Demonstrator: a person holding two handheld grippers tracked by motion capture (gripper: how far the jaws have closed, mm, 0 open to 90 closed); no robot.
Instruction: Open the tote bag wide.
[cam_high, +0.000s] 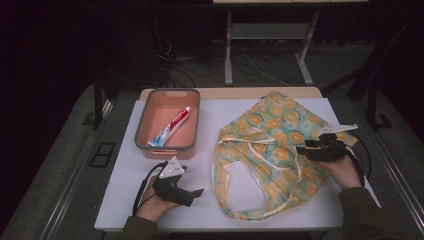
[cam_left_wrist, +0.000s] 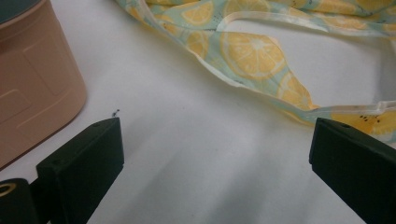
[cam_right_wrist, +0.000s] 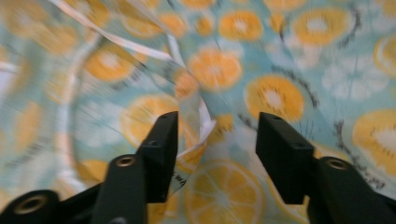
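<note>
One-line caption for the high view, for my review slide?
Right gripper open over a lemon-print cloth bag; left gripper open on the table; toothpaste tube in a pink bin.

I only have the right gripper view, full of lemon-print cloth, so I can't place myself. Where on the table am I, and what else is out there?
Observer: The right gripper is over the right side of a lemon-print cloth bag lying flat on the white table.
Operator: Are my jaws on the cloth?
Observer: They stand apart, with a fold of the bag's edge between them and unpinched.
Operator: Where is the other gripper?
Observer: The left gripper is at the near left of the table, jaws wide open over bare surface with nothing between them.
Operator: Anything else?
Observer: A pink bin at the far left holds a tube of toothpaste.
</note>
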